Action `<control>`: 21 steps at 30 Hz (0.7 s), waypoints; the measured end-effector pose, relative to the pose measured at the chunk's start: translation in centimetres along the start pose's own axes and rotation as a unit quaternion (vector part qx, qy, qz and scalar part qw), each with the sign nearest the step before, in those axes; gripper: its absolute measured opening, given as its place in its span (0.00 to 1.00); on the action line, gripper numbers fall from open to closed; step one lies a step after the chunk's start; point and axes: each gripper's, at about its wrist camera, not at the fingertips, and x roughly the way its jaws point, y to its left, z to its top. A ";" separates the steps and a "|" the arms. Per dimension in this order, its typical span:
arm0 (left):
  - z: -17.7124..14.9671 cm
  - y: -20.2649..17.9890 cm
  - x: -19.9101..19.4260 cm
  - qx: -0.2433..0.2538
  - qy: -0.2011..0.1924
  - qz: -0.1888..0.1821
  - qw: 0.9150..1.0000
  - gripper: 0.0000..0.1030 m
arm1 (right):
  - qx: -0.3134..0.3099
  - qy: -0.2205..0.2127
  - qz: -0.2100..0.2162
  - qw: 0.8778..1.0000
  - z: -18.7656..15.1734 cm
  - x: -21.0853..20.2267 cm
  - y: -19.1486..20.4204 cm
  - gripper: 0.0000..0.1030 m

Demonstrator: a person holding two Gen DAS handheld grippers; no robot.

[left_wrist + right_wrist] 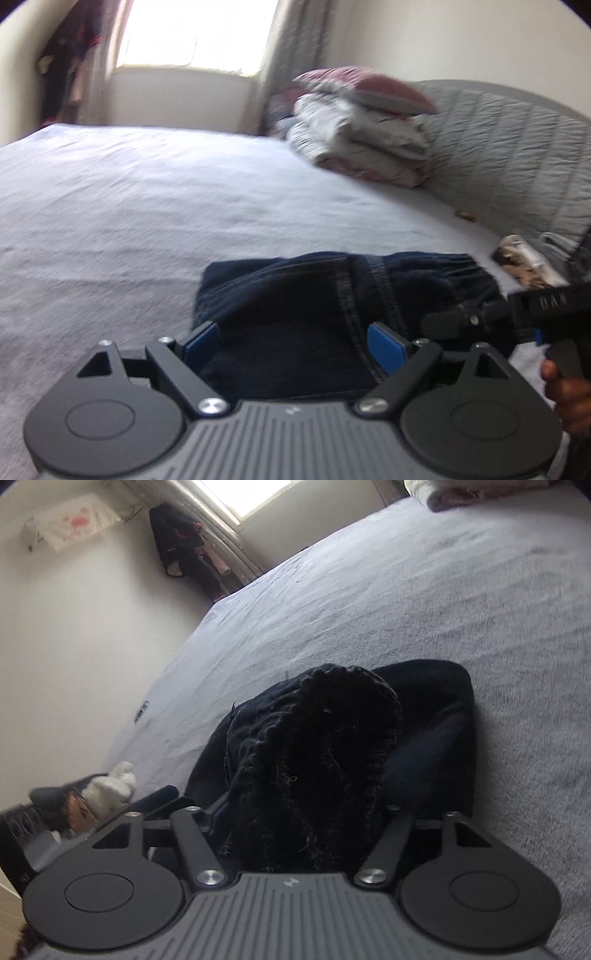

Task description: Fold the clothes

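On the bed (147, 206) | left gripper (295, 343) spread over dark jeans (295, 295), releasing the fold | right gripper (306, 812) pinching bunched dark fabric (325, 746) to carry it over

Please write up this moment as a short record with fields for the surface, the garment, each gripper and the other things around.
surface: bed with a pale sheet
garment: dark jeans, bunched near the bed's edge
left gripper: open, blue pads either side of the jeans, not pressing
right gripper: dark cloth fills its jaws; grip cannot be told
background: stack of folded bedding by a quilted headboard
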 end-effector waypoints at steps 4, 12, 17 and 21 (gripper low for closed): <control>0.4 0.2 0.3 -0.017 0.014 0.028 0.999 0.87 | 0.018 -0.010 0.002 1.000 0.4 -0.3 -1.1 0.37; 1.4 0.1 0.2 -0.011 0.015 0.068 0.997 0.94 | -0.011 -0.047 0.018 0.999 1.6 -2.2 0.8 0.32; 1.9 0.0 0.4 -0.011 0.014 0.074 0.997 0.95 | 0.012 -0.060 0.020 0.998 2.5 -3.7 0.4 0.32; 2.0 -0.1 0.7 -0.011 0.016 0.074 0.997 0.96 | 0.039 -0.048 0.000 0.998 2.4 -4.6 -1.1 0.32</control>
